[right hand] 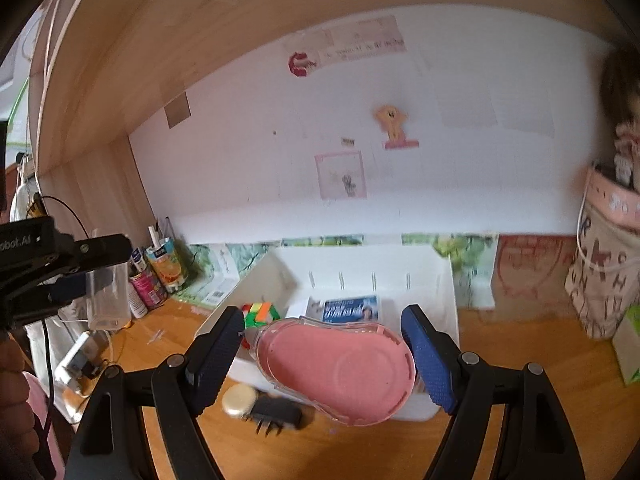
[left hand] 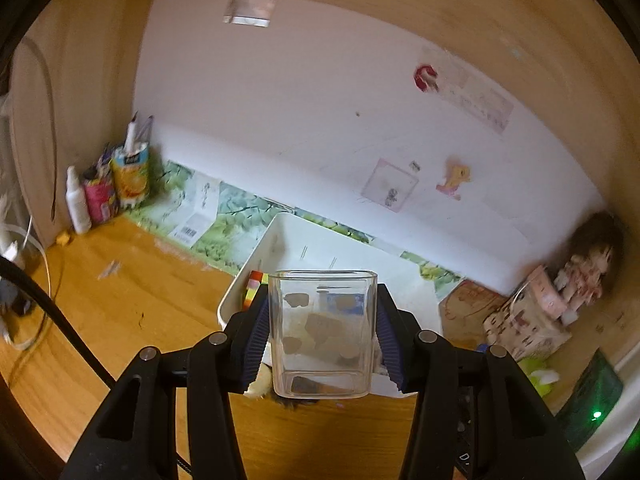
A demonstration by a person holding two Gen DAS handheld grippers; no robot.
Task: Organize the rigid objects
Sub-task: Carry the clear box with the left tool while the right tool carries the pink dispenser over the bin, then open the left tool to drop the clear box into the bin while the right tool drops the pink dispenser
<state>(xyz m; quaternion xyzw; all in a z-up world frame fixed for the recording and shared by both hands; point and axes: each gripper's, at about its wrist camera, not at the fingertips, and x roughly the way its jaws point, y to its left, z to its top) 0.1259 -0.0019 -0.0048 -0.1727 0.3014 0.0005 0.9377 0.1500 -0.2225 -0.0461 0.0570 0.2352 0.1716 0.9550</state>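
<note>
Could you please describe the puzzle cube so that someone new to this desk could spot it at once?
Find the white bin against the wall on the wooden desk. The puzzle cube lies in its left front corner, beside a blue booklet. Only it has bright red, green, orange and yellow squares.

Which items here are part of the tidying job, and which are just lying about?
Job:
- clear cup, held in left claw
- pink case, between the pads of right claw
- white bin
- cube and blue booklet in bin

Lying about:
- cans and white bottle
- doll
- patterned bag
- plug
</note>
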